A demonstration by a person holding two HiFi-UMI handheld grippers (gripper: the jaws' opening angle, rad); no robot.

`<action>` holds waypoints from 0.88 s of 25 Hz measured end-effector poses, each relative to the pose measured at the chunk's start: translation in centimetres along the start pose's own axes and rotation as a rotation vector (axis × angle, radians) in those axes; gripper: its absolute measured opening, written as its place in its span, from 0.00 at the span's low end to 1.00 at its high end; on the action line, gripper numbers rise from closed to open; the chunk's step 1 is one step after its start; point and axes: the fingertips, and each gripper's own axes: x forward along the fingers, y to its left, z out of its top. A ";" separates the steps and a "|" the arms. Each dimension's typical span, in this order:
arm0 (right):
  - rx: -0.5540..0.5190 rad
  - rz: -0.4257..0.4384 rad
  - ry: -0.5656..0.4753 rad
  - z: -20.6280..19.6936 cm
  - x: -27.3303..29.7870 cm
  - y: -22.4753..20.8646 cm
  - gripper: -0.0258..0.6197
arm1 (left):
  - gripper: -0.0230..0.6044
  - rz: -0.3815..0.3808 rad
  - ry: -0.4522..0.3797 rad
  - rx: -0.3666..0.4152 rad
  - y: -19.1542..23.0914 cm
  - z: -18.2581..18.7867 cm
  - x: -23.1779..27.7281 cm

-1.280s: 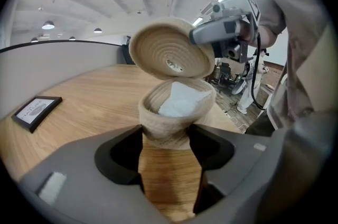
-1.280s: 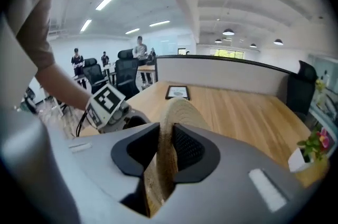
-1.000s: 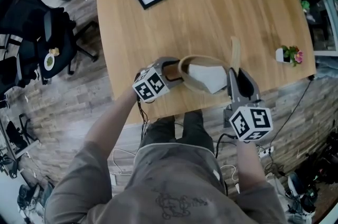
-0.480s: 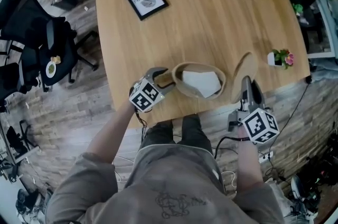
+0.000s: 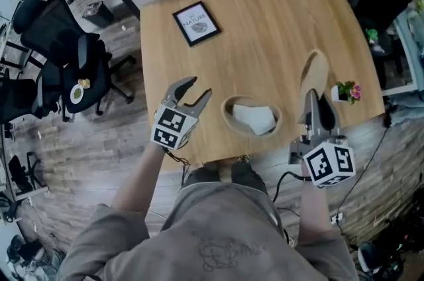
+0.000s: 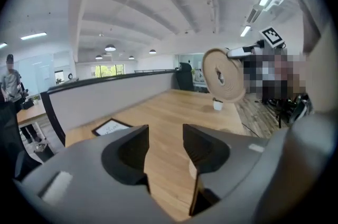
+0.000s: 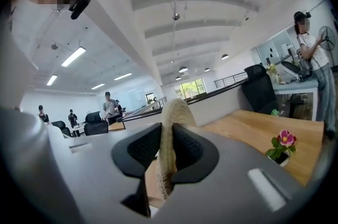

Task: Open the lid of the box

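The round woven box [image 5: 252,117] sits open near the table's front edge, with white cloth inside. Its round lid [image 5: 314,79] [image 7: 170,133] [image 6: 224,74] is lifted off and held on edge to the box's right. My right gripper [image 5: 312,103] [image 7: 168,153] is shut on the lid's rim. My left gripper [image 5: 195,88] [image 6: 165,148] hangs left of the box, apart from it; its jaws are closing with nothing between them.
A framed picture [image 5: 197,23] lies at the table's back left. A small potted flower [image 5: 347,93] [image 7: 282,146] stands at the right edge, close to the lid. Black office chairs [image 5: 63,54] stand left of the table [image 5: 265,21].
My left gripper has let go of the box and drawn back to the left. My right gripper has carried the lid up and to the right, away from the box.
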 end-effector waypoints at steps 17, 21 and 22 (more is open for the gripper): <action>-0.162 0.215 -0.221 13.2 -4.6 8.9 0.15 | 0.11 0.128 -0.345 0.185 -3.1 19.7 -11.6; -0.214 0.219 -0.192 12.4 -5.0 9.1 0.15 | 0.07 0.166 -0.355 0.176 -3.4 19.7 -12.5; -0.224 0.214 -0.177 11.8 -4.9 9.0 0.15 | 0.04 0.175 -0.349 0.169 -3.3 19.4 -12.5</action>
